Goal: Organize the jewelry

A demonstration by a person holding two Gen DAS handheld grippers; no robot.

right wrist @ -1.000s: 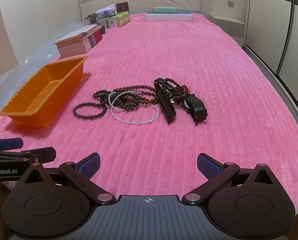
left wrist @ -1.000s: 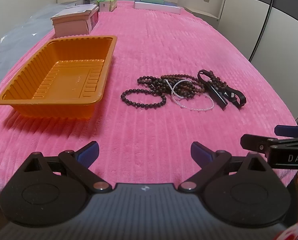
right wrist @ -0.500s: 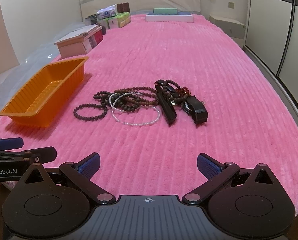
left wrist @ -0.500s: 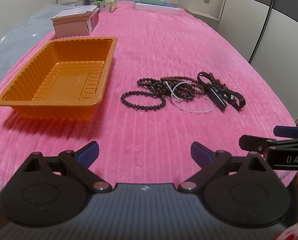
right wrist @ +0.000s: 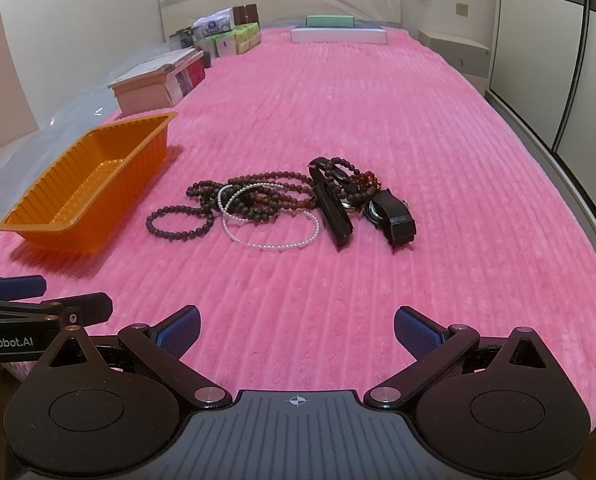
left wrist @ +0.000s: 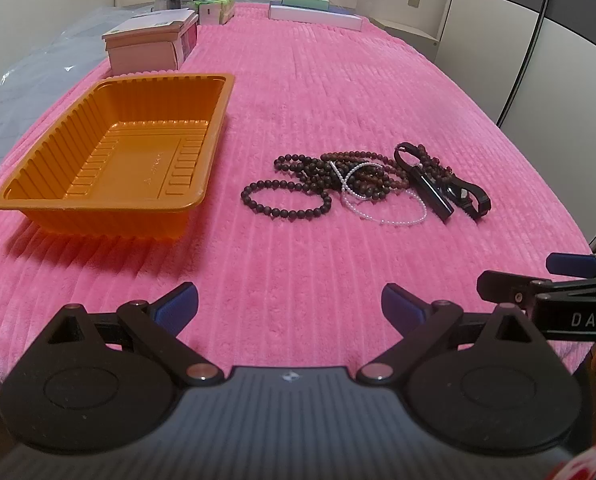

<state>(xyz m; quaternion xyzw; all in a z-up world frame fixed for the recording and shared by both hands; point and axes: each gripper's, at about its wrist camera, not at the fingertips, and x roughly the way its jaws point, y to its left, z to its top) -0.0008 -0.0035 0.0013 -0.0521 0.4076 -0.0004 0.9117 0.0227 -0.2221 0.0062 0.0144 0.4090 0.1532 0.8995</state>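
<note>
An empty orange plastic tray (left wrist: 201, 200) (right wrist: 49, 226) sits on the pink ribbed cover at the left. To its right lies a tangle of jewelry: a dark bead bracelet (left wrist: 285, 200) (right wrist: 179, 222), longer brown bead strings (left wrist: 338, 170) (right wrist: 269, 192), a white pearl strand (left wrist: 382, 210) (right wrist: 271, 236) and a black watch with its strap (left wrist: 458, 192) (right wrist: 392, 216). My left gripper (left wrist: 289, 306) (right wrist: 15, 286) is open near the cover's front edge, well short of the beads. Beside it my right gripper (right wrist: 295, 326) (left wrist: 538, 272) is open too, holding nothing.
The pink cover (left wrist: 338, 80) stretches far back. A pink-and-white box (left wrist: 149, 46) stands behind the tray, with several small boxes (right wrist: 225, 36) further back and flat boxes (right wrist: 338, 30) at the far end. A wardrobe door (left wrist: 558, 60) runs along the right.
Both grippers have eased back a little from the jewelry, so the pile looks slightly further away. Nothing on the cover has moved, and both grippers stay open.
</note>
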